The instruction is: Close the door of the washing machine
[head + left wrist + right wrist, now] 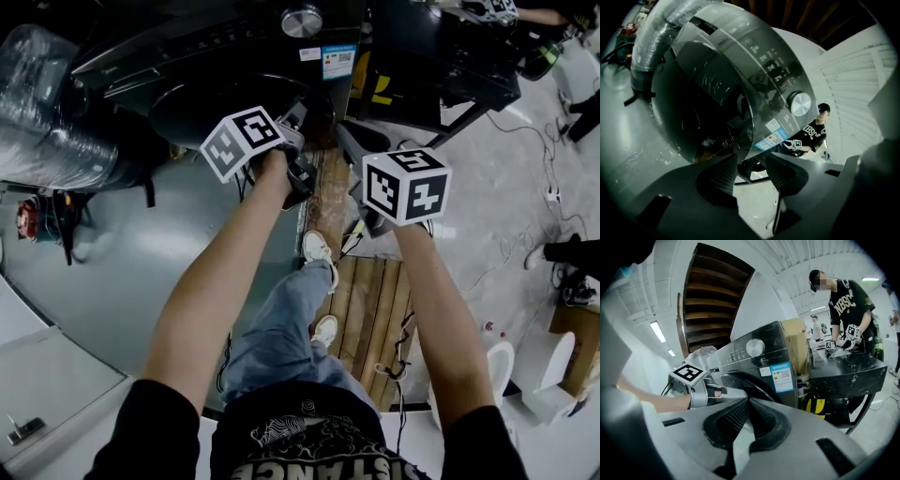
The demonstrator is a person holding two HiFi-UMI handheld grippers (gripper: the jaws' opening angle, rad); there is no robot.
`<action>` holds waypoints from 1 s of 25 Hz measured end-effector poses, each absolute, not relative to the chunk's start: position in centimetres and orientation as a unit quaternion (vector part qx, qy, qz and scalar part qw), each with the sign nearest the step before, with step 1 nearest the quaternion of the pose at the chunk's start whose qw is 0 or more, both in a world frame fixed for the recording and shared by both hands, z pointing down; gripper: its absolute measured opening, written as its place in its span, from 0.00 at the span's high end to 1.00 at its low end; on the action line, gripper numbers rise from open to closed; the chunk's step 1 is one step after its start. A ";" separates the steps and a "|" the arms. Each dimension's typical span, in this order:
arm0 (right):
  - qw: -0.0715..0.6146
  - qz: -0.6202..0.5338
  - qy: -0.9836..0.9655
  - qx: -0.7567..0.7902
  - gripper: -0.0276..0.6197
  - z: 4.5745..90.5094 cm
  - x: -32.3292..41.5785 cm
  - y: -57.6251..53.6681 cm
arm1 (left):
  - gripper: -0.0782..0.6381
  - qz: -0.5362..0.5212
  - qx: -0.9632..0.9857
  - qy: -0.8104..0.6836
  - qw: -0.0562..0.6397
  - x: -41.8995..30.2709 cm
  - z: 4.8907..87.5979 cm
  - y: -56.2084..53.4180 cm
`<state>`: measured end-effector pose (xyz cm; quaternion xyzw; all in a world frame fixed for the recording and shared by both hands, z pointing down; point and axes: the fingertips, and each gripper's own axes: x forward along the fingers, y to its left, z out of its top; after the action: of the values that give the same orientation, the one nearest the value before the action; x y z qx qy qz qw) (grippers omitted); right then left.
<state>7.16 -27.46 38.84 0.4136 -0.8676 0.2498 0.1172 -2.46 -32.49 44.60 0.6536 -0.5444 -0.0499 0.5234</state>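
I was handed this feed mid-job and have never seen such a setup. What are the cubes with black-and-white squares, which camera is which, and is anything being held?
There is no robot arm. A person holds a left hand-held gripper and a right hand-held gripper; each patterned cube is part of its gripper. The head view comes from a camera on the person's head, looking down past both arms to the wooden boards they stand on and the dark washing machine ahead. The other two views come from cameras riding on each gripper, looking along its jaws. The left one's jaws stand apart, nothing between them, close to the round door. The right one's jaws are together and empty. Nothing is held. I cannot tell whether the door is fully shut.
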 end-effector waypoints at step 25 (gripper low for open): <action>0.086 0.169 -0.892 0.410 0.92 25.2 5.2 -12.6 | 0.75 0.105 0.790 -0.552 0.245 -6.2 28.4 -13.9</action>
<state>5.21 -12.59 25.20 0.4096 -0.8923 0.1694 0.0861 -6.24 -13.91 28.43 0.7904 -0.5517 0.1046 0.2450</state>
